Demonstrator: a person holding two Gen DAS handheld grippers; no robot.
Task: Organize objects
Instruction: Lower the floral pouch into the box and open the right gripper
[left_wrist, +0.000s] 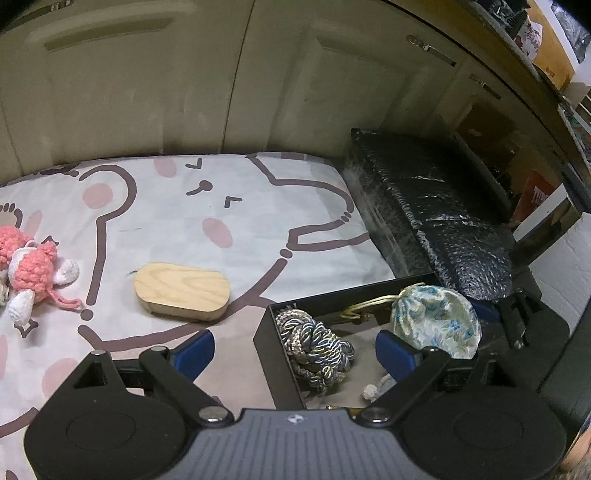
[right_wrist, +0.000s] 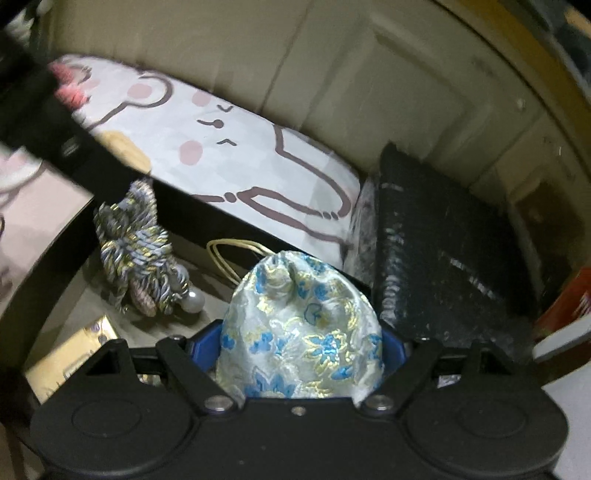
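Two blue pads of the right gripper (right_wrist: 301, 349) press the sides of a floral brocade pouch (right_wrist: 303, 325) over the black box (left_wrist: 273, 336); the left gripper (left_wrist: 295, 350) gapes wide, empty, above a braided cord bundle (left_wrist: 317, 347), with a wooden block (left_wrist: 183, 290) and pink crochet toy (left_wrist: 33, 266) on the bedsheet (left_wrist: 221, 192) beyond

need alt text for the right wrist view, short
A silky pale drawstring pouch with blue and gold flowers sits between the right gripper's blue fingers over an open black box. Left of it in the box lies a knotted blue, grey and gold rope bundle with a pearl bead; behind is a cartoon-print bedsheet.
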